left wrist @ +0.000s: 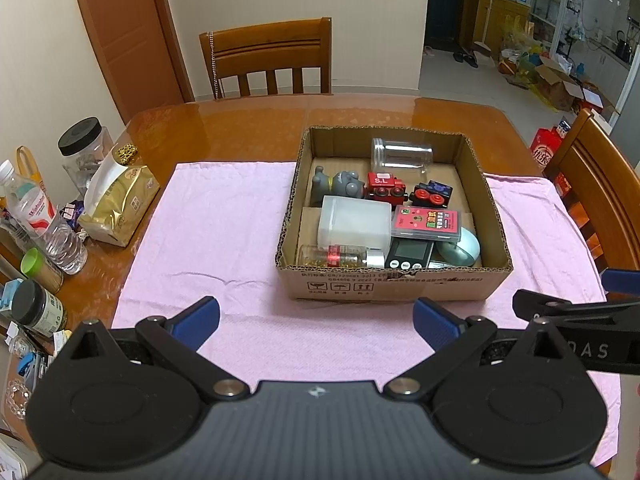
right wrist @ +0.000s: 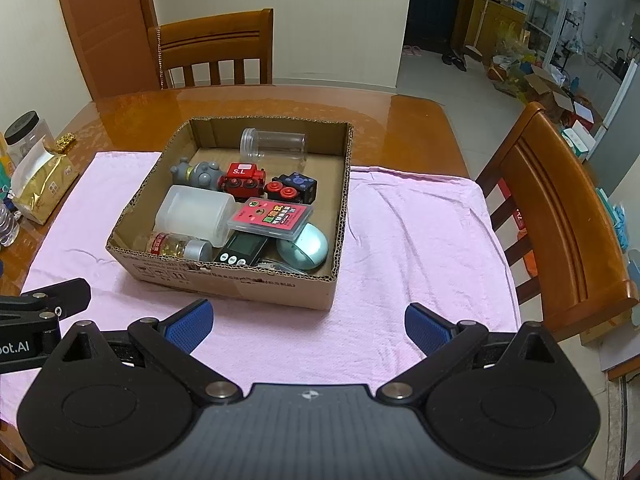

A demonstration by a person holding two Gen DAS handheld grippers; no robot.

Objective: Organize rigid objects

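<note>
A wooden table carries a pink cloth, and on the cloth sits one cardboard box, open at the top. Both grippers hover over the near part of the cloth, short of the box. The left gripper has its blue pads spread wide and holds nothing; the right gripper is likewise spread wide and empty, touching nothing.

Inside the box lie nine things: one white plastic container, one clear jar on its side at the far wall, one grey toy figure, one pink card case, one pale green mouse, one small bottle with gold contents along the near wall, one black digital timer, one red toy train and one black toy car with red wheels.

Two wooden chairs show. The left view alone shows the clutter of bottles and jars on the table's left edge; the right view shows the side chair in full.
</note>
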